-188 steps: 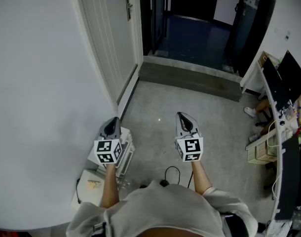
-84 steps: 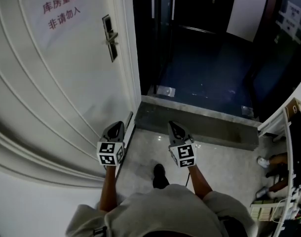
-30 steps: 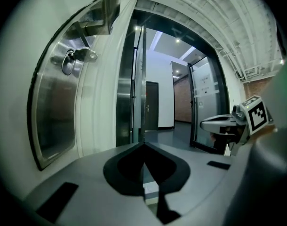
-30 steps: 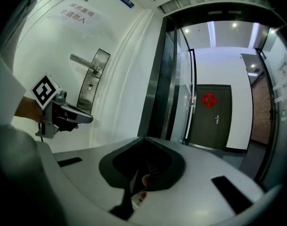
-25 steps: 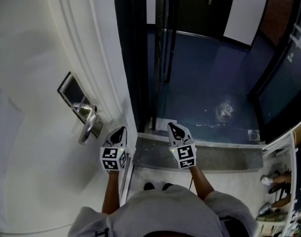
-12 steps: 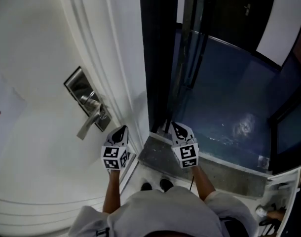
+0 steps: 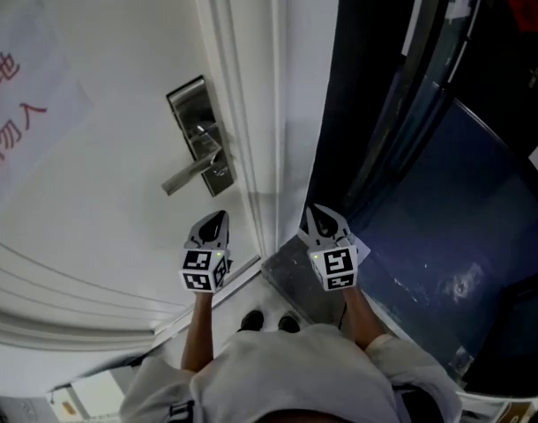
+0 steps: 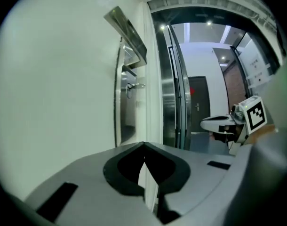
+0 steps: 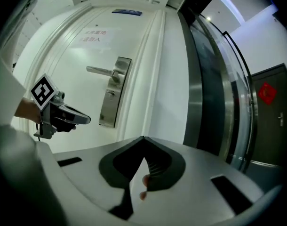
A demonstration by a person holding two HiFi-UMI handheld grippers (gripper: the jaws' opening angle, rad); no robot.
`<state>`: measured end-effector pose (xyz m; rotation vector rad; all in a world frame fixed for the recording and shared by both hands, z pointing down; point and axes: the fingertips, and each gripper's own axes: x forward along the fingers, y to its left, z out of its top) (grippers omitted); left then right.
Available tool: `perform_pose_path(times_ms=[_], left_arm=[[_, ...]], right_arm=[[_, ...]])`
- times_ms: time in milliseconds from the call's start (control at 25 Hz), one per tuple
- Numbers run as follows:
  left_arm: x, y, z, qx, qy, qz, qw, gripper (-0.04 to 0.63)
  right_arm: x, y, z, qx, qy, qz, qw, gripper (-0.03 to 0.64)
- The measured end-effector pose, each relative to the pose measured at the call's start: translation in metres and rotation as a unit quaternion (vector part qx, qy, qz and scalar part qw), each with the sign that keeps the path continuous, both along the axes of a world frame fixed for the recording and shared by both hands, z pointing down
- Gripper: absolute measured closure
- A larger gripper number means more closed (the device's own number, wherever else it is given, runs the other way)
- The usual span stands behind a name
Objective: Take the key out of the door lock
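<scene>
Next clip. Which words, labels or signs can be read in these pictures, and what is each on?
"地", with "勿入" on the line below: red characters on the notice on the door; the rest is cut off by the picture's edge.
Same notice, right gripper view: too small to read.
Blue plate above the door: too small to read.
Red sign on the dark door: blurred, unreadable.

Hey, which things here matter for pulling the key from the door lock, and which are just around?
Job: lock plate, lever handle, probable key stub beneath it, left claw, right claw.
Around: paper sign, doorstep, dark corridor floor.
</scene>
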<state>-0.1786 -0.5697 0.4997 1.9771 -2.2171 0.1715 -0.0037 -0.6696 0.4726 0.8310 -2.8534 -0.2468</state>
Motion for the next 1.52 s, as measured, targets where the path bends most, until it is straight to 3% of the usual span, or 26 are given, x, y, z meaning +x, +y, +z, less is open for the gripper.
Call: perform_pose_path(times_ms=[400, 720, 840, 1080, 1240, 1520], left_arm=[[-0.053, 0.075, -0.012, 0.007, -0.013, -0.111, 0.9937, 0.577], [-0.075, 0.108, -0.021, 0.017, -0.02, -0.151, 0.9883, 0.577], [-0.077, 0.112, -0.021, 0.019, -0.017, -0.154, 0.9878, 0.577], [-0.075, 0.104, -0.019, 0.021, -0.017, -0.141, 0.9896, 0.577], [-0.072, 0.098, -0.019, 0.025, -0.014, -0.133, 0.9907, 0.577], [-0.071, 0.097, -0.011, 0.019, -0.007, -0.131, 0.9912, 0.577]], right_arm=[[-0.09, 0.045, -0.013, 0.013, -0.016, -0.126, 0.992, 0.594], [-0.124, 0.068, -0.028, 0.038, -0.019, -0.173, 0.984, 0.594], [-0.132, 0.073, -0.037, 0.07, -0.009, -0.183, 0.981, 0.594], [-0.144, 0.074, -0.068, 0.177, 0.019, -0.196, 0.964, 0.594], [-0.15, 0.074, -0.08, 0.283, 0.07, -0.196, 0.936, 0.594], [-0.161, 0.07, -0.08, 0.468, 0.183, -0.19, 0.843, 0.594]])
